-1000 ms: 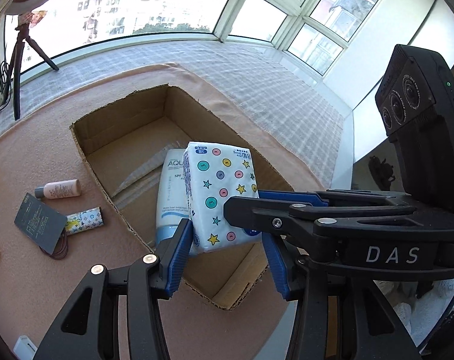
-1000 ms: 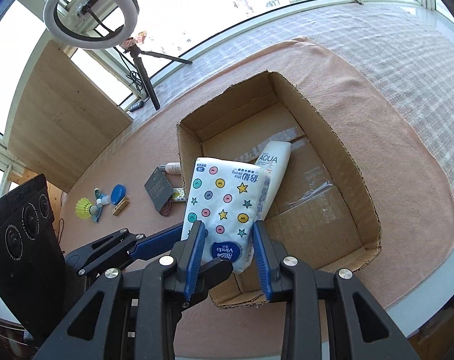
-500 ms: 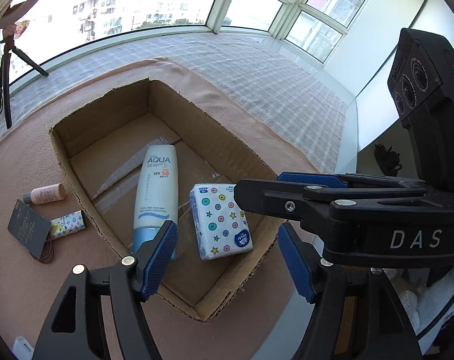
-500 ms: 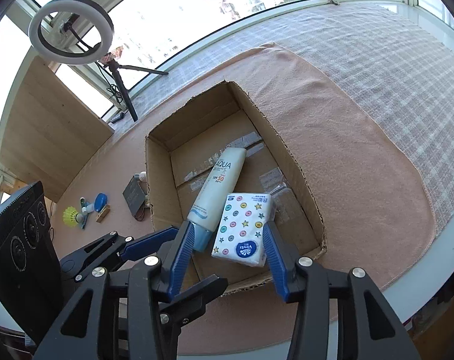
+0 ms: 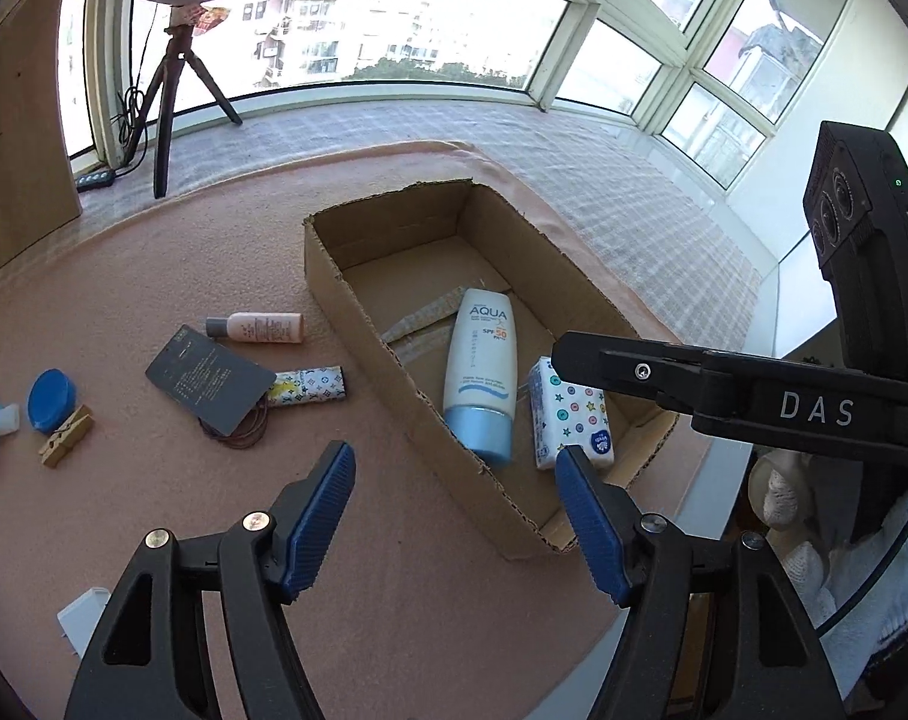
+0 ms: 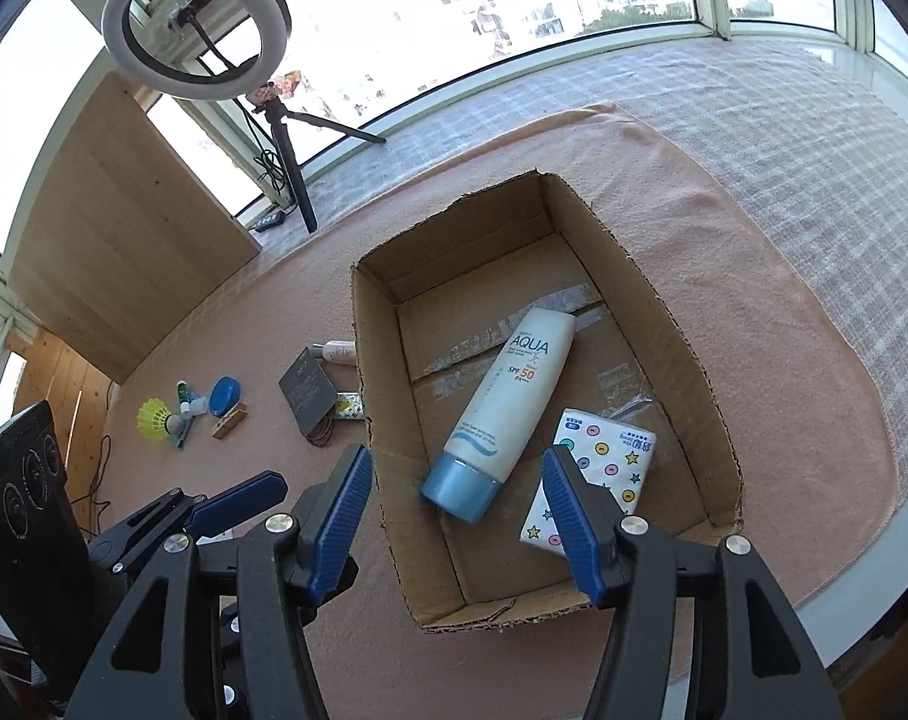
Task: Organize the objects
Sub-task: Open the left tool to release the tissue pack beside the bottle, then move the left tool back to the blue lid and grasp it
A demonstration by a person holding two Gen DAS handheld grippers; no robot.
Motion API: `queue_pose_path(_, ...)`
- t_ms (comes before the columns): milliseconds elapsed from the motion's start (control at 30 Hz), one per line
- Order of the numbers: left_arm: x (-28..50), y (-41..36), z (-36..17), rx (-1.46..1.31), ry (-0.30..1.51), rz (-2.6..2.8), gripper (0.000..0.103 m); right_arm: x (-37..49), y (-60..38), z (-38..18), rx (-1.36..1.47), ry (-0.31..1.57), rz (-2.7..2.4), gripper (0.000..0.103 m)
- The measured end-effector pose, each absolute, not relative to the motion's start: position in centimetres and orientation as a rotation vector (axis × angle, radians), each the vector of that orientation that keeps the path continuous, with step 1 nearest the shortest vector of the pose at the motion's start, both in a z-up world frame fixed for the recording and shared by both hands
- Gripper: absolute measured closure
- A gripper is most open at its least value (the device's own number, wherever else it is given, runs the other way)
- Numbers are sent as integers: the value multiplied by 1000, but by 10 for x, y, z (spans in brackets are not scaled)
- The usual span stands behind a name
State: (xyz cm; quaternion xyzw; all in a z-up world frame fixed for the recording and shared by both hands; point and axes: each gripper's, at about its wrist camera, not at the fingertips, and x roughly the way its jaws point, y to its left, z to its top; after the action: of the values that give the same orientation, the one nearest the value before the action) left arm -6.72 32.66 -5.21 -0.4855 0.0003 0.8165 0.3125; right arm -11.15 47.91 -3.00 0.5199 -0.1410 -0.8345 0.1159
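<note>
Both views look steeply down from above the pink-clothed surface (image 5: 153, 276), along their own claw's fingers. The left wrist view sits left of the cardboard box (image 5: 333, 276); the right wrist view hovers nearly over the box. Both share the box and the ring light (image 6: 195, 36).

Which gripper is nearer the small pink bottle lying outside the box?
Left. The left gripper hangs open over the mat beside the box's near wall, the pink bottle just ahead. The right gripper sits over the cardboard box, whose wall partly hides the bottle.
</note>
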Motion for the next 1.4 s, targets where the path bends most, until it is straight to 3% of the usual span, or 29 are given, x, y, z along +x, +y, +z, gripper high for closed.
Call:
queue_pose_path(700,-56,106,-55,-1400,-210,2576,30,-128,281,-55,1501,40,-2209,48)
queue_pose_path(1400,-54,-38,-91,-1542,-303,2639,30,-126,223,-73,1468,92,-2236,48)
